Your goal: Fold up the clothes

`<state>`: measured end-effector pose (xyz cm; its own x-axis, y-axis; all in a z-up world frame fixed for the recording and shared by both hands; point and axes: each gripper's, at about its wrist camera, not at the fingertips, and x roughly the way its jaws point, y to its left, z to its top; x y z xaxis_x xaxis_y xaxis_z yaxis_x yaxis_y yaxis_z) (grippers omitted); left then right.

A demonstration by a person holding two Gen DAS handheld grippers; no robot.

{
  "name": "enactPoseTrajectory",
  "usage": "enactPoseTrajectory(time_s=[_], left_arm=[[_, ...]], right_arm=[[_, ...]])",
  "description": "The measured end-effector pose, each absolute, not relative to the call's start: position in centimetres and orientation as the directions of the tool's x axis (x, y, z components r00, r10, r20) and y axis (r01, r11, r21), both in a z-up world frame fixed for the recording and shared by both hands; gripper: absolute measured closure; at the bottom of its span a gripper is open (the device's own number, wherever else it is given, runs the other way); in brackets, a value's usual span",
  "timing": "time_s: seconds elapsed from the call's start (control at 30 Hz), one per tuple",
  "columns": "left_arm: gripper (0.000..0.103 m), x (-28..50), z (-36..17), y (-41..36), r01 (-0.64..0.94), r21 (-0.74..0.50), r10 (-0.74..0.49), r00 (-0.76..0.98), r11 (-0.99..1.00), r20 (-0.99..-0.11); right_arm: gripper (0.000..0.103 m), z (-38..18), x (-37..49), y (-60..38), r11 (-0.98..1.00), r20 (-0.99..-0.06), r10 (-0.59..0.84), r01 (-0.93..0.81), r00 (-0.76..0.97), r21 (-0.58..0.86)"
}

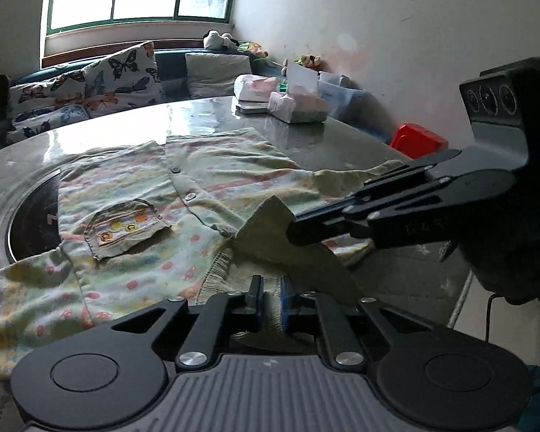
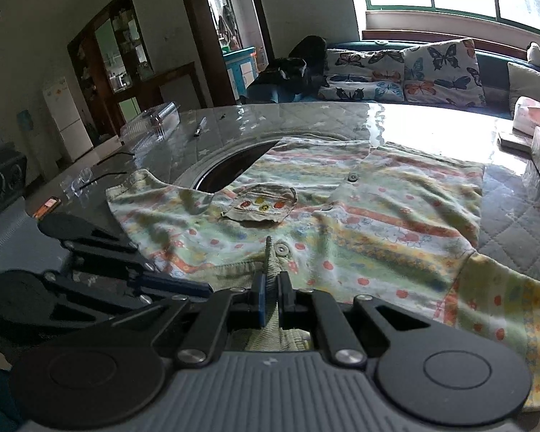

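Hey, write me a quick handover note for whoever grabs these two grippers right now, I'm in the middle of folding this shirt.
Left gripper: shut on the ribbed collar edge of the shirt.
Right gripper: shut on the collar at the shirt's front opening, beside the left one.
Shirt lies spread front up on the table, pocket showing, partly over the round opening.
Done: collar gripped with both grippers.
Left: no fold is visible yet; all folding remains, probably sleeves first.

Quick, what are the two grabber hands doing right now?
Left gripper: closed on the shirt's collar edge.
Right gripper: closed on the shirt's collar edge too.
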<state>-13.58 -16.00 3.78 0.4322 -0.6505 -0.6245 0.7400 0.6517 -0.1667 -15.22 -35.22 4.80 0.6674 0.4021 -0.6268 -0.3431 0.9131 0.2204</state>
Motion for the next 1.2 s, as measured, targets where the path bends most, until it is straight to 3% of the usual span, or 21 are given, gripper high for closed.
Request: enactPoseTrajectory(time_s=[0.43,0.7,1.03,1.13,1.2], left_arm=[[0.09,-13.5,2.1,-15.9,0.765,-0.179,-0.654,0.375,0.619,-0.657],[0.089,-14.1,3.7,-13.6,0.757,-0.158,-0.652,0.413,0.634,-0.636],[0.087,-12.7,5.6,-13.9,0.728,-0.166,-0.661,0.471,0.666,-0.585],[0.074,-11.7,4.9,-14.9,0.708,-0.192,-0.654,0.466,0.679,-0.595],[0.07,-11.3,4.3,-15.6,0.7,-0.204,-0.651,0.461,0.684,-0.603]], right_arm=[[0.093,3.7,-14.8,-32.2,0.861,-0.684,0.464,-0.469,0.563,0.198],[0.092,4.8,-14.5,-33.3,0.877,-0.635,0.46,-0.431,0.621,0.214],[0.091,1.6,-14.7,-31.1,0.883,-0.706,0.359,-0.466,0.61,0.046],[0.076,1.6,-14.9,-31.3,0.888,-0.704,0.354,-0.457,0.616,0.048],[0.076,1.6,-15.1,-31.5,0.892,-0.701,0.352,-0.448,0.62,0.052]])
